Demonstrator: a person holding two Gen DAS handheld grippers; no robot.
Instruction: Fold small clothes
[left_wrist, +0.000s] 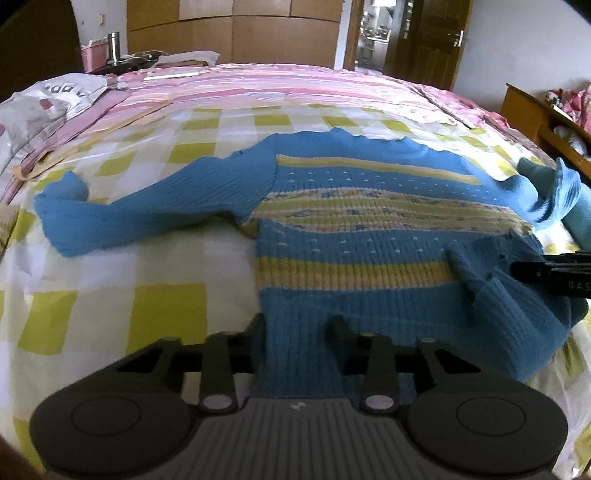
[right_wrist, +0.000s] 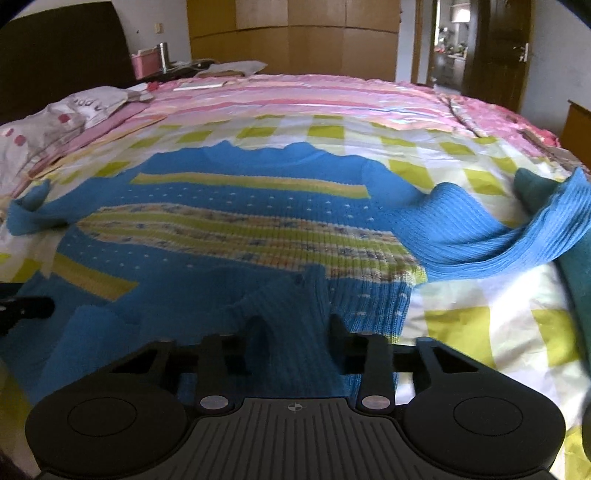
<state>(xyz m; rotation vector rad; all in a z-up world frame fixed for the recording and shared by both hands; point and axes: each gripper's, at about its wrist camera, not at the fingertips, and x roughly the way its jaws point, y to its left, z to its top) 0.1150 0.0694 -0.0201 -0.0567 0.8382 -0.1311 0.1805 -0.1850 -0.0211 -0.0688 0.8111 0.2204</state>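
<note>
On bed (left_wrist: 155, 325): blue striped sweater (left_wrist: 351, 236), hem pinched by left hand-held gripper (left_wrist: 299, 328) and right hand-held gripper (right_wrist: 295, 325). Lift evenly, fold hem toward collar.

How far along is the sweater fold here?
Barely begun: the blue sweater lies spread on the checked sheet, both sleeves out. In hand: the left claw and right claw each pinch the near hem. Every fold remains.
</note>
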